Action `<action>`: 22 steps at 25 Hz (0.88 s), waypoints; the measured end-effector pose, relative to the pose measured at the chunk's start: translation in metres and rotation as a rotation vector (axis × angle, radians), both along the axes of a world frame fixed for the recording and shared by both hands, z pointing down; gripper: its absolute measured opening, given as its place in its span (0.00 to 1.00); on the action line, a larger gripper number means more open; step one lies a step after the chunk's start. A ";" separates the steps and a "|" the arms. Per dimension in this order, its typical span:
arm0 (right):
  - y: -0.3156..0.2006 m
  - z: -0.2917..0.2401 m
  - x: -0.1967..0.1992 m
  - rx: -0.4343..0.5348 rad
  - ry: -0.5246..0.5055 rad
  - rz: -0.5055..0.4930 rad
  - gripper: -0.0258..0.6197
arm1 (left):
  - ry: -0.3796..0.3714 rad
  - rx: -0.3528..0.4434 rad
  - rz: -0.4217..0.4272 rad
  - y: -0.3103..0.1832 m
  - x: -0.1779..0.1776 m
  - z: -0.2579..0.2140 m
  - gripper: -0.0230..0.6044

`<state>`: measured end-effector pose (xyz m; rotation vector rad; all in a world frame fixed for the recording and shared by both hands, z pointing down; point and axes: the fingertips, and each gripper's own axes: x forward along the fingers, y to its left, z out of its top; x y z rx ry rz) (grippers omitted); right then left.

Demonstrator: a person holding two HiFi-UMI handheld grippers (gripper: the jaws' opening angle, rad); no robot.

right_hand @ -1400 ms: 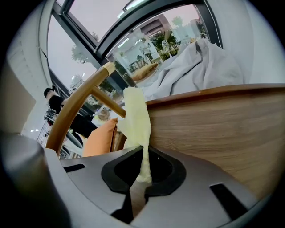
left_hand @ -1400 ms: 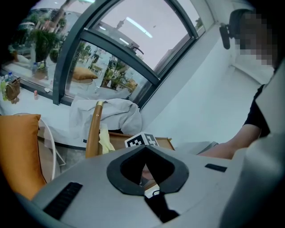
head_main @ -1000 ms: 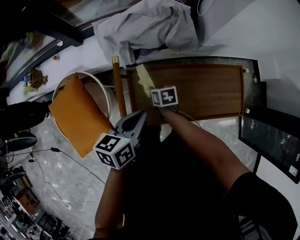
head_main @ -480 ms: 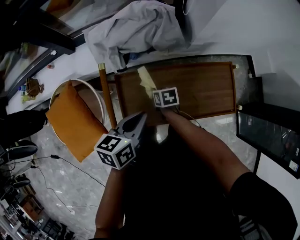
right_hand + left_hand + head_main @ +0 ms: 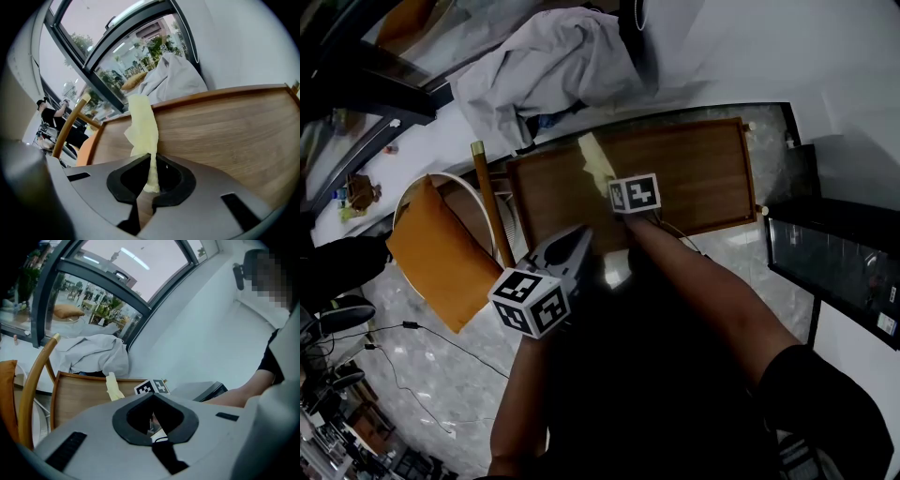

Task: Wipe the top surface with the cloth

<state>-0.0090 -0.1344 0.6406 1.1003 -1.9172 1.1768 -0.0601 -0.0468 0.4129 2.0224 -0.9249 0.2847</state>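
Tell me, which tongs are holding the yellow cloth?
The right tongs: the yellow cloth is pinched between them, over the wooden table. The left tongs are shut with nothing in them.

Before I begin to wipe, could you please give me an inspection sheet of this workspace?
Surface: wooden top; no spill or dirt visible.
Job's things: yellow cloth, sticking out of the right claw over the top's left part.
Clutter: grey garment heaped beyond the far edge; chair with orange cushion at the left.
Grippers: right claw shut on the cloth; left claw shut, nothing in it, short of the near edge.
Cables: black cable on the floor, left.
Surroundings: marble floor; large window behind.
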 end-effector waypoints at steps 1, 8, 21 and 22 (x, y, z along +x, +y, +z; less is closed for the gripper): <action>-0.001 0.000 0.006 0.002 -0.001 0.005 0.09 | 0.000 -0.001 0.005 0.000 0.005 0.001 0.05; -0.010 -0.003 0.053 0.005 -0.006 0.053 0.09 | 0.004 -0.015 0.052 -0.007 0.046 0.006 0.05; -0.019 -0.006 0.143 0.020 0.000 0.145 0.09 | 0.009 -0.025 0.148 -0.019 0.119 0.012 0.05; -0.020 -0.007 0.151 0.023 0.003 0.152 0.09 | 0.009 -0.026 0.155 -0.020 0.123 0.013 0.05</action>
